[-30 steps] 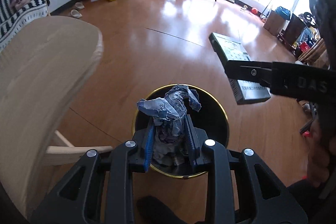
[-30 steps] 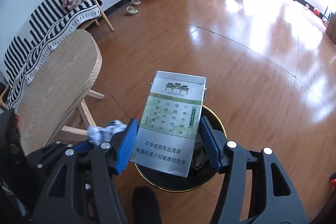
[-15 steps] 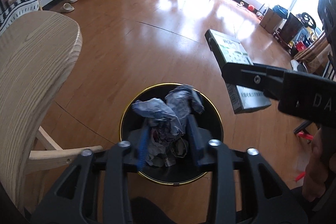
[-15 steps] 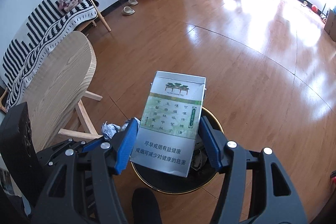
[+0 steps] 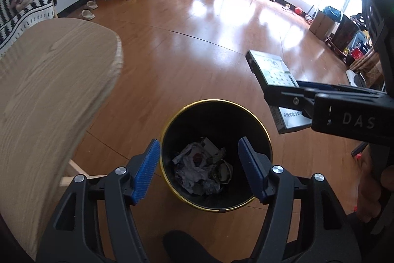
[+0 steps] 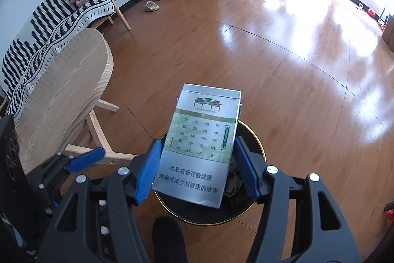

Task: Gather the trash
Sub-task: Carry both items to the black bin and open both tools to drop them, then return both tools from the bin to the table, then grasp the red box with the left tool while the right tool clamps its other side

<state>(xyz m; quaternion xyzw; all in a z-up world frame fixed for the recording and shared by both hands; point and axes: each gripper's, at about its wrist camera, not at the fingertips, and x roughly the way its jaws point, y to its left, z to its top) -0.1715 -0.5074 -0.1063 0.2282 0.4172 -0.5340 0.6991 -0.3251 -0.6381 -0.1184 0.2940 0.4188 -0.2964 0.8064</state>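
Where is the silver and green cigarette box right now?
The silver and green cigarette box is clamped in the right tongs, held above the black gold-rimmed trash bin, right of the round wooden table.

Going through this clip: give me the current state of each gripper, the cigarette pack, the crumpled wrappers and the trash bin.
Left gripper: jaws open, empty, over the bin.
Right gripper: jaws shut on the pack.
Cigarette pack: held above the bin, not yet dropped.
Crumpled wrappers: lying inside the bin.
Trash bin: upright on the floor, open top, partly filled.
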